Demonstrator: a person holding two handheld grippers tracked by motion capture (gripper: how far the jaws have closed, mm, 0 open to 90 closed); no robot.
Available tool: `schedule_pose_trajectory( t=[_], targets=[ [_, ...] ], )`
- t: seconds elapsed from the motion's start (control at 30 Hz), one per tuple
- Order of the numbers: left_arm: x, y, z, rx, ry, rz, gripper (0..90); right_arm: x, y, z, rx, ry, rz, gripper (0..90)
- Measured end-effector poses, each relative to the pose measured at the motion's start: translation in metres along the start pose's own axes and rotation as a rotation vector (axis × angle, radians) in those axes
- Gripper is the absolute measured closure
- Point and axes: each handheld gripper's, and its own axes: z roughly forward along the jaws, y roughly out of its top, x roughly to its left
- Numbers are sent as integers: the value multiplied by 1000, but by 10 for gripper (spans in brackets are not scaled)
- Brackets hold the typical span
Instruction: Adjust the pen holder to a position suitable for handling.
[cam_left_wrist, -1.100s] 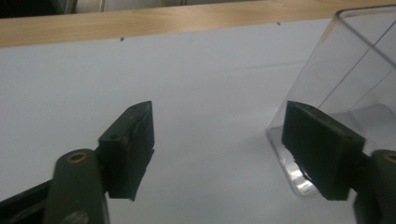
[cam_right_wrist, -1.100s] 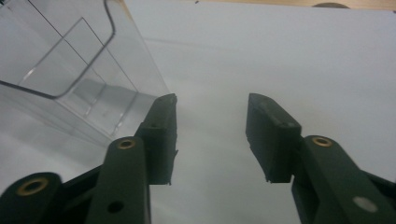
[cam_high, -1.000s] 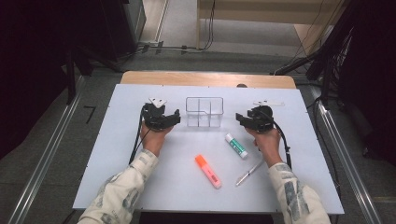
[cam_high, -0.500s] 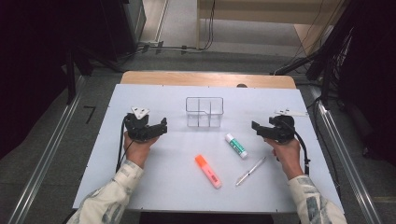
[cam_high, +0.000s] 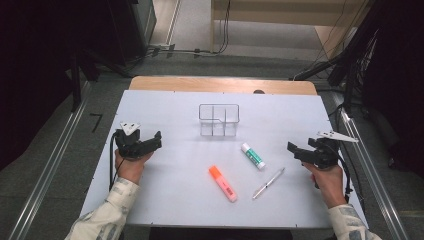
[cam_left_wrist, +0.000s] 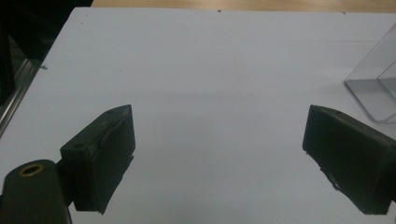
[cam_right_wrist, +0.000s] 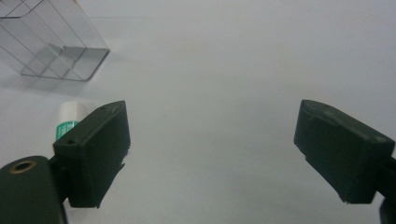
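Both of our hands have swung outward from the clear organizer (cam_high: 218, 120) since a second ago, and each gripper's jaws have just been opening with nothing between them. Our left gripper (cam_high: 156, 140) now hangs released near the left edge of the worktop (cam_high: 165, 200), the organizer off to its right and farther away from us. Our right gripper (cam_high: 291, 148) is likewise released, near the right edge. To its left lie the glue stick (cam_high: 253, 155), closest, then the pen (cam_high: 268, 183) and the orange highlighter (cam_high: 223, 183), all flat on the worktop and apart from one another. In the right gripper view the glue stick's white cap (cam_right_wrist: 72, 112) peeks out just behind one jaw.

We judge this the start of a pick: nothing is held and the organizer is empty. Next our right gripper should swing in over the glue stick, turn its jaws across the barrel and close.
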Motion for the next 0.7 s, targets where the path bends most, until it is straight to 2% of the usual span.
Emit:
schedule_pose_trajectory(
  t=[0.1, 0.23, 0.43, 0.57, 0.7],
  targets=[
    [3, 0, -1, 0, 2, -6, 97, -10, -8, -5, 28, -5, 35, 77],
    [3, 0, -1, -1, 1, -10, 97, -15, -11, -7, 37, -13, 53, 61],
    [2, 2, -2, -8, -3, -10, 97, -12, -14, -9, 49, -31, -3, 57],
    [2, 2, -1, -4, -3, -4, 97, -10, -18, -12, 36, -31, -31, 57],
    [4, 2, -1, -5, 7, -14, 97, -11, -21, -15, 48, -33, -35, 58]
  ],
)
